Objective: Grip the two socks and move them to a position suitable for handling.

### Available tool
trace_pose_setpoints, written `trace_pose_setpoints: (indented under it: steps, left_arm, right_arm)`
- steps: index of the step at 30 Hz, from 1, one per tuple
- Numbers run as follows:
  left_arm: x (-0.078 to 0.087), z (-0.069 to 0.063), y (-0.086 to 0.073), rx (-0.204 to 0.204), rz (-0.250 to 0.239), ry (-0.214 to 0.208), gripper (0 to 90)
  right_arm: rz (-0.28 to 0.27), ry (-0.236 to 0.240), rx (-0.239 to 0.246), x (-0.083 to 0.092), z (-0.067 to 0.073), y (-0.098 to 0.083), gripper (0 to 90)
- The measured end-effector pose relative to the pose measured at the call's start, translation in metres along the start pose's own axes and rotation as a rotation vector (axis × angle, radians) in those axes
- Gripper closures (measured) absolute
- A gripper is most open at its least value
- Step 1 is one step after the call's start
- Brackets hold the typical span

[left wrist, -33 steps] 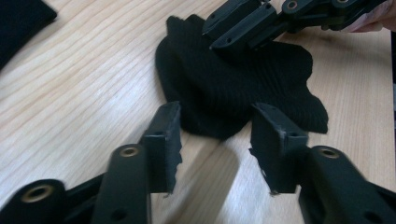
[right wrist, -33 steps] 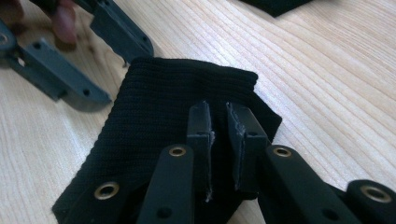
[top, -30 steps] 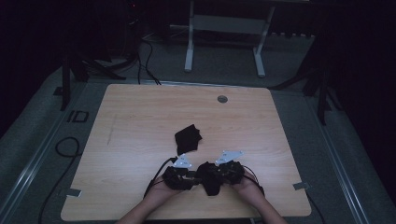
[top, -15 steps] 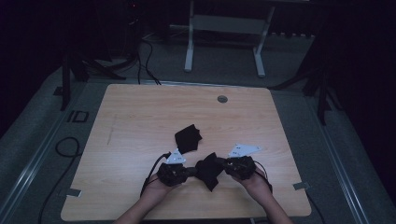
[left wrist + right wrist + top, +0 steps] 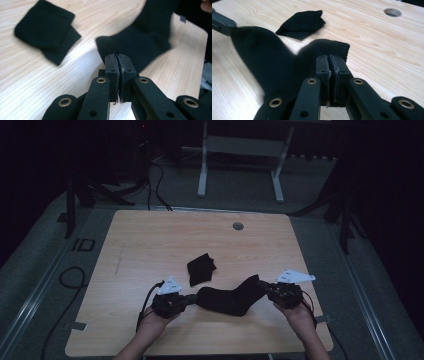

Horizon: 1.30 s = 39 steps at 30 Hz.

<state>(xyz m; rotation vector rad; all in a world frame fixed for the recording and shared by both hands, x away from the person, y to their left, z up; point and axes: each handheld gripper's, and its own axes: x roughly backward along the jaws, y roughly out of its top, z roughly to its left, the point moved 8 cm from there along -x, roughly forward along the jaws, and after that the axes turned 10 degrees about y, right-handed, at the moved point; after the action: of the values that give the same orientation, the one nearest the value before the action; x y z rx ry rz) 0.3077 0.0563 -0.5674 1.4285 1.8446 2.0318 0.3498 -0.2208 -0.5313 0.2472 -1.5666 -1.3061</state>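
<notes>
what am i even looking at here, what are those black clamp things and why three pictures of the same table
A person sits at a wooden table and holds a hand-held clamp tool in each hand; there is no robot arm. The high view is taken by a fixed camera above the table, with the forearms coming in from the bottom. The other two pictures come from small cameras riding on each tool, looking along its own two black jaws.

The left gripper and the right gripper each pinch one end of a long black sock, stretched between them. In both gripper views the jaws are pressed together on the fabric; the left gripper's jaws have only just closed.

A second black sock, folded, lies loose on the table behind it. The round hole near the far edge belongs to the table.
</notes>
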Motion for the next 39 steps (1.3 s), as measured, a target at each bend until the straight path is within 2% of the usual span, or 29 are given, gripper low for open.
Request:
trace_pose_setpoints:
  steps: [2, 3, 5, 9, 11, 12, 15, 17, 19, 20, 23, 24, 26, 29, 31, 35, 37, 39]
  left_arm:
    - [0.005, 0.004, -0.003, 0.012, -0.003, 0.019, 87.4]
    - [0.006, 0.005, -0.005, 0.014, 0.002, 0.012, 87.4]
    - [0.007, 0.006, -0.012, 0.001, 0.009, 0.019, 87.4]
    - [-0.002, 0.006, -0.034, 0.005, 0.076, 0.016, 87.3]
    - [-0.006, 0.005, -0.044, 0.006, 0.105, 0.011, 87.2]
    - [-0.008, 0.005, -0.048, 0.001, 0.113, 0.022, 87.1]
    - [-0.010, 0.003, -0.054, -0.008, 0.130, 0.013, 86.9]
    - [-0.010, 0.000, -0.055, -0.004, 0.141, -0.011, 86.0]
    - [-0.009, -0.001, -0.053, -0.008, 0.144, -0.021, 81.1]
    - [-0.007, -0.002, -0.052, -0.002, 0.137, -0.036, 74.0]
    - [0.001, 0.001, -0.043, 0.003, 0.092, -0.029, 63.1]
    - [0.003, 0.001, -0.039, 0.003, 0.070, -0.026, 62.7]
    - [0.005, 0.001, -0.035, -0.013, 0.059, -0.014, 66.5]
    - [0.001, -0.001, -0.031, -0.030, 0.043, 0.007, 80.5]
    - [-0.006, -0.004, -0.031, -0.023, 0.055, -0.010, 86.3]
    - [-0.022, -0.014, -0.034, -0.054, 0.096, -0.042, 89.7]
    - [-0.030, -0.017, -0.036, -0.084, 0.115, -0.027, 89.7]
    - [-0.038, -0.014, -0.039, -0.077, 0.139, -0.020, 89.7]
  right_arm:
    - [-0.005, -0.005, -0.019, 0.005, -0.004, -0.004, 84.7]
    - [0.003, -0.001, -0.029, 0.006, -0.005, -0.008, 84.6]
    - [0.015, 0.009, -0.049, 0.003, -0.006, -0.018, 84.2]
    - [0.064, 0.049, -0.090, -0.012, -0.003, -0.043, 83.9]
    - [0.093, 0.054, -0.096, -0.018, 0.001, -0.055, 83.8]
    - [0.109, 0.060, -0.097, -0.019, 0.003, -0.059, 83.6]
    - [0.133, 0.053, -0.100, -0.021, 0.004, -0.069, 83.2]
    - [0.138, 0.057, -0.117, -0.020, 0.004, -0.074, 81.9]
    - [0.151, 0.065, -0.136, -0.018, 0.004, -0.079, 73.6]
    - [0.158, 0.068, -0.144, -0.017, 0.003, -0.081, 66.8]
    - [0.138, 0.048, -0.146, -0.009, 0.001, -0.079, 56.1]
    - [0.129, 0.041, -0.146, -0.006, -0.001, -0.077, 58.4]
    - [0.107, 0.023, -0.123, -0.001, -0.002, -0.071, 60.7]
    - [0.075, -0.006, -0.096, 0.003, -0.002, -0.061, 82.6]
    - [0.075, 0.000, -0.081, 0.000, 0.001, -0.059, 89.6]
    - [0.106, 0.033, -0.070, -0.012, 0.004, -0.062, 89.7]
    - [0.125, 0.041, -0.062, -0.019, 0.005, -0.066, 89.7]
    - [0.141, 0.043, -0.064, -0.024, 0.004, -0.070, 89.7]
